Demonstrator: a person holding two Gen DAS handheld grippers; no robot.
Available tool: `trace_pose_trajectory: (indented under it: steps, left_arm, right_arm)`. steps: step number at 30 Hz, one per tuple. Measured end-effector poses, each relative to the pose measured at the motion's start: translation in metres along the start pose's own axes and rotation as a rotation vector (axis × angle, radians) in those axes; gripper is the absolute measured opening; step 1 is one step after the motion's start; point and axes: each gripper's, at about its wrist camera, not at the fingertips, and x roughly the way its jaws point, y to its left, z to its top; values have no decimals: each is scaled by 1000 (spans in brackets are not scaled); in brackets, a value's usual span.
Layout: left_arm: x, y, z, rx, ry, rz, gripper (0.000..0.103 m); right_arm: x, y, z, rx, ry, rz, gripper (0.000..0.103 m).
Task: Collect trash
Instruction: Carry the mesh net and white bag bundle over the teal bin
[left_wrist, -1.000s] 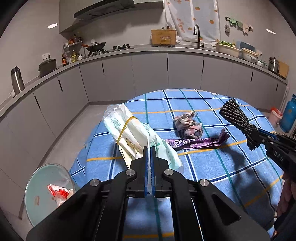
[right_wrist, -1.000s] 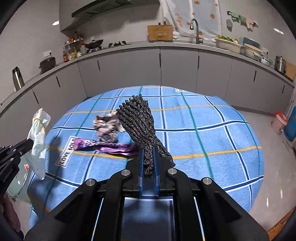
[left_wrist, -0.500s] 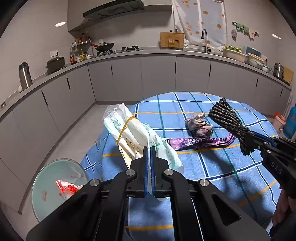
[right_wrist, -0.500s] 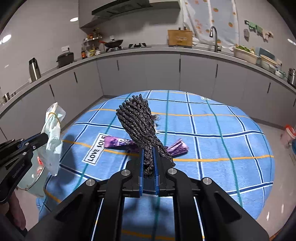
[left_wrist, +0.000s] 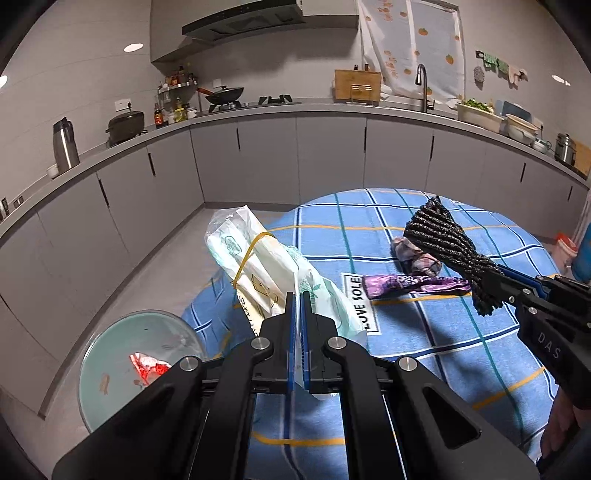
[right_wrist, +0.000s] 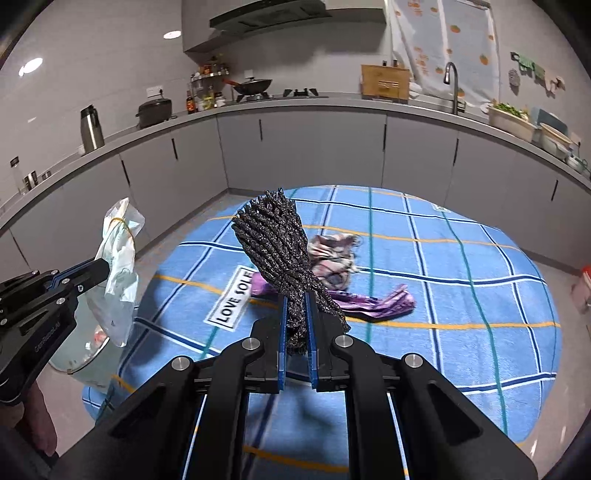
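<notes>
My left gripper (left_wrist: 297, 325) is shut on a white plastic bag (left_wrist: 266, 269) bound with a yellow rubber band, held above the table's left edge; the bag also shows in the right wrist view (right_wrist: 118, 266). My right gripper (right_wrist: 295, 325) is shut on a black mesh bundle (right_wrist: 280, 251), held above the table; the bundle also shows in the left wrist view (left_wrist: 447, 243). A purple wrapper (right_wrist: 351, 299) and a crumpled pinkish wad (right_wrist: 332, 258) lie on the blue checked tablecloth (right_wrist: 461, 295).
A pale green trash bin (left_wrist: 110, 369) with a red wrapper inside stands on the floor left of the table. Grey cabinets and a counter with a sink, wok and kettle curve around the back. A red bucket (left_wrist: 565, 247) stands at the right.
Both grippers have shifted left toward the bin, still holding their items. The bin is now larger and nearer in the left wrist view.
</notes>
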Motion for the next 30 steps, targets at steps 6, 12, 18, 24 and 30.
trace_pose_trajectory:
  steps: [6,12,18,24,30]
  left_arm:
    - [-6,13,-2,-11,-1,17,3]
    - [-11,26,-6,-14,2,39,3]
    - [-19,47,-11,-28,5,81,3]
    - [-24,66,-12,-50,7,117,3]
    - [-30,89,-20,-66,20,164,3]
  right_arm:
    - [1,15,3,-24,-2,33,10]
    - [3,36,3,-54,-2,80,10]
    - [10,63,6,-91,1,134,10]
    - [12,91,7,-134,2,180,10]
    - [13,110,9,-160,1,217,10]
